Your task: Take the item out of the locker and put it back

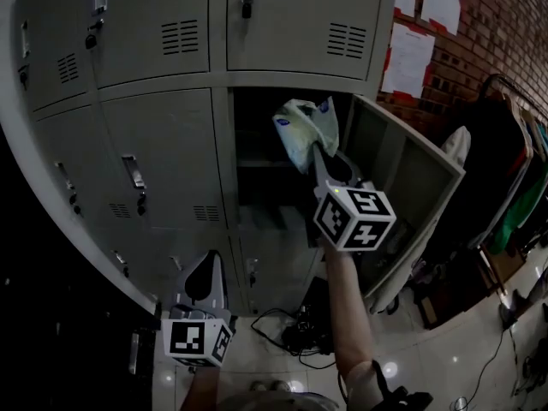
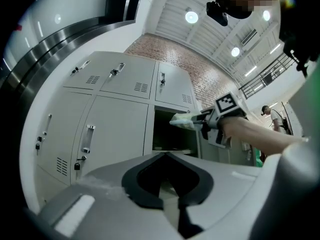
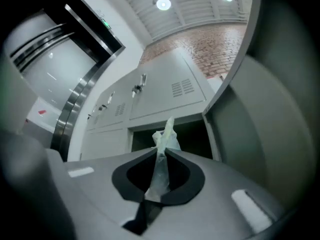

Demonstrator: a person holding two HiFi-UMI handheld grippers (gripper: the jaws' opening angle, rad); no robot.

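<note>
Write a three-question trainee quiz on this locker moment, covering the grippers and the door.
1. True or false: the right gripper is shut on the crumpled pale plastic bag.
2. The grey metal locker door beside that bag is: A) closed, B) swung open, C) missing.
3. Fill in: the left gripper, low in front of the lockers, holds ____.
Key: 1 true; 2 B; 3 nothing.

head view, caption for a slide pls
Right gripper holds a crumpled plastic bag in front of the open locker
</note>
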